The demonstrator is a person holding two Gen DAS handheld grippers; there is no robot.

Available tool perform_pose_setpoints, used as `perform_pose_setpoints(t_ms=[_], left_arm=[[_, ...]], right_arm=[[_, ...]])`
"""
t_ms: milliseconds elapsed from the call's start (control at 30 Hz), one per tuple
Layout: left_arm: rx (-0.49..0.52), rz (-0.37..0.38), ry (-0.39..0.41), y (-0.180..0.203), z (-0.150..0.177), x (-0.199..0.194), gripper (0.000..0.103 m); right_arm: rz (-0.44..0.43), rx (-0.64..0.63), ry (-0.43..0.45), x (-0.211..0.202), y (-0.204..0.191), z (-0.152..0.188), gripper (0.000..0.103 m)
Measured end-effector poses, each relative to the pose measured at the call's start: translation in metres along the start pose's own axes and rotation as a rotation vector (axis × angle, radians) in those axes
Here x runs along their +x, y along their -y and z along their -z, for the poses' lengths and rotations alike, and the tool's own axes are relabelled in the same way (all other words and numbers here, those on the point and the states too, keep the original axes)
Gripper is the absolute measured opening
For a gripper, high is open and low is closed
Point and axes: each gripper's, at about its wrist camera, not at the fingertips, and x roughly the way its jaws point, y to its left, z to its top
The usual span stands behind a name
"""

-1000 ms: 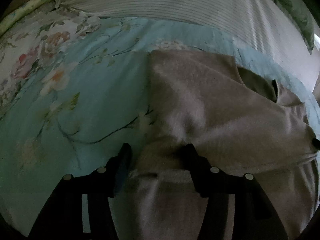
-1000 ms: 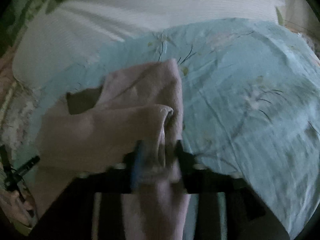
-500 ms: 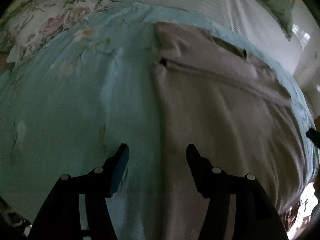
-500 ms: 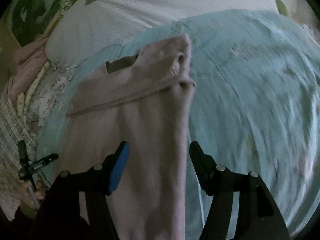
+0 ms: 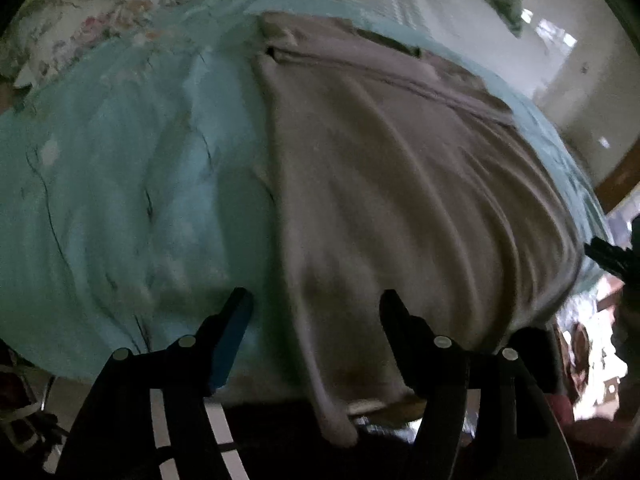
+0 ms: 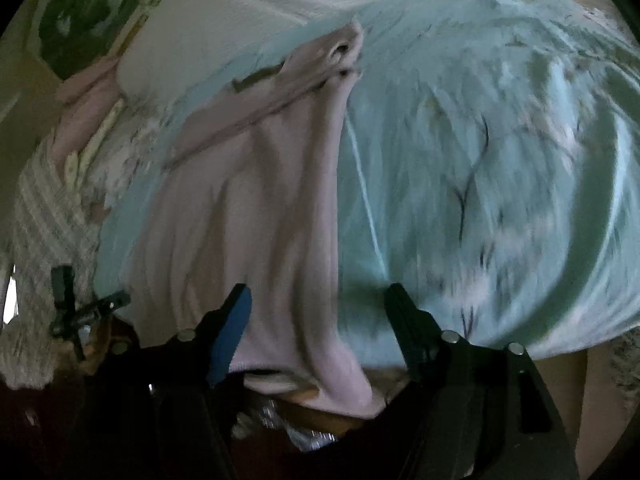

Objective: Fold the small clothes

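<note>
Your left tongs (image 5: 316, 308) and right tongs (image 6: 318, 304) gape apart, empty, above the pink garment (image 5: 400, 184) lying on the bed (image 5: 120, 184)

both views blurred; pink garment (image 6: 260, 216) hem drops behind bed edge.

Left tongs (image 5: 316, 300), right tongs (image 6: 318, 296) agape, empty

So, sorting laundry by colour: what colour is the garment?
Pale pink garment, clearest in the right wrist view.
</note>
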Motion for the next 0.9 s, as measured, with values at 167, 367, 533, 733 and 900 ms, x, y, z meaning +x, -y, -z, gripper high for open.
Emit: perform_pose_setpoints(t_ms=[167, 367, 533, 733, 900], left_arm=[[-0.003, 0.047, -0.077, 0.003, 0.032, 0.013, 0.067], [0.016, 0.106, -0.138, 0.008, 0.040, 0.034, 0.064], [0.052, 0.091, -0.141, 0.007, 0.038, 0.038, 0.035], [0.056, 0.108, -0.093, 0.001, 0.044, 0.023, 0.003], [0.032, 0.200, -0.011, 0.001, 0.040, -0.013, 0.003]], right_arm=[[-0.029, -0.053, -0.082, 0.015, -0.001, 0.022, 0.071], [-0.058, -0.076, -0.121, 0.044, -0.003, 0.031, 0.071], [-0.075, -0.068, -0.144, 0.060, -0.004, 0.038, 0.010], [-0.290, -0.058, -0.052, 0.024, -0.014, 0.035, 0.009], [-0.408, 0.002, 0.085, -0.014, -0.015, 0.015, 0.009]])
